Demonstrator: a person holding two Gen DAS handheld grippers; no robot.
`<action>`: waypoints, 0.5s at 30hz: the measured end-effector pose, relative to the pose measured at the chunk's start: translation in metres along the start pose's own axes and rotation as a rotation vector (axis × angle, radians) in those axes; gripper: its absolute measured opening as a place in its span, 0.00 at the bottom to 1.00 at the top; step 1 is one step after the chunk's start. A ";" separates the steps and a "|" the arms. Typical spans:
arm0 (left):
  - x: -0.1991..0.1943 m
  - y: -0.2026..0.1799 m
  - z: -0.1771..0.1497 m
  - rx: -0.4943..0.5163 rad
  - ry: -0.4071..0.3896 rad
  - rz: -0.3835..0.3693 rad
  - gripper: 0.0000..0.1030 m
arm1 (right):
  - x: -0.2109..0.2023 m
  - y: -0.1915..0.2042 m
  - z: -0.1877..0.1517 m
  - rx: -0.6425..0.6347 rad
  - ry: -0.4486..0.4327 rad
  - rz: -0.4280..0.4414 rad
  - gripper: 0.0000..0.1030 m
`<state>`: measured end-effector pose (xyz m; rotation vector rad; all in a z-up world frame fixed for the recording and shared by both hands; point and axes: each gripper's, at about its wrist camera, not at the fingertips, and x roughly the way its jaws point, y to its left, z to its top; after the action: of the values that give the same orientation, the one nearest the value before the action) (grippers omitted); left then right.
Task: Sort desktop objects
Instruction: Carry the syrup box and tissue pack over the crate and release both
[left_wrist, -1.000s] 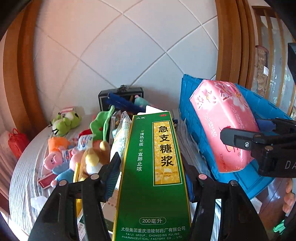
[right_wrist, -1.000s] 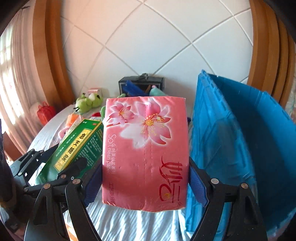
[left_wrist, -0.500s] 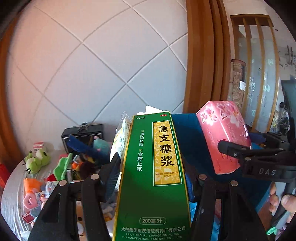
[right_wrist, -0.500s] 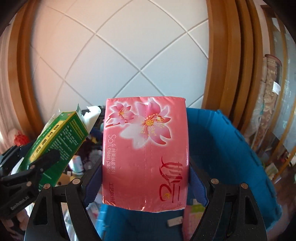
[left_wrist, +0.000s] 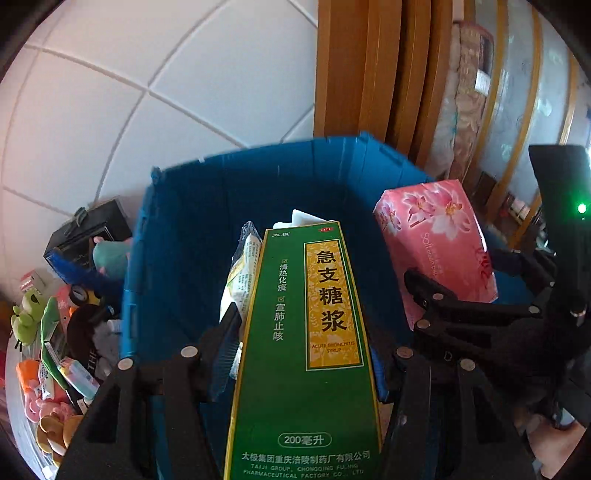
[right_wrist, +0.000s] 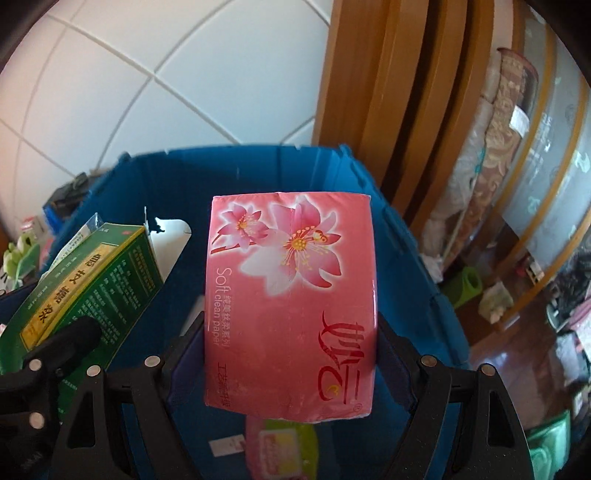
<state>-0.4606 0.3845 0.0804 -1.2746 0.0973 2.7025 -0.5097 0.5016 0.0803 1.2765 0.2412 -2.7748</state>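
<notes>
Jaws of the left gripper (left_wrist: 306, 354) are clamped on a tall green syrup box (left_wrist: 306, 350), with a crinkled white packet (left_wrist: 240, 280) pinched against its left side, both held above the open blue crate (left_wrist: 207, 221). Far left of the crate, plush toys (left_wrist: 26, 317) and small packets crowd the table (left_wrist: 14, 413). Right of the green box, the right gripper (right_wrist: 291, 354) has its jaws clamped on a pink tissue pack (right_wrist: 291, 295) over the same crate, where a small pink-and-yellow packet (right_wrist: 280, 446) lies on the bottom.

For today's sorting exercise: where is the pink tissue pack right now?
Clamped in the right hand-held gripper, the pink tissue pack hangs over the open blue crate, right of the green syrup box.
</notes>
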 end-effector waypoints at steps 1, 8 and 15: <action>0.017 -0.002 -0.002 -0.007 0.048 0.013 0.56 | 0.015 -0.002 -0.007 0.004 0.037 -0.008 0.79; 0.081 -0.006 -0.030 0.056 0.283 0.052 0.56 | 0.069 -0.009 -0.033 0.012 0.207 -0.001 0.79; 0.089 -0.006 -0.040 0.067 0.341 0.056 0.58 | 0.075 0.007 -0.046 -0.069 0.261 -0.036 0.80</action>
<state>-0.4848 0.3957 -0.0132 -1.7217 0.2626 2.4739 -0.5232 0.5019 -0.0068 1.6299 0.3762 -2.5970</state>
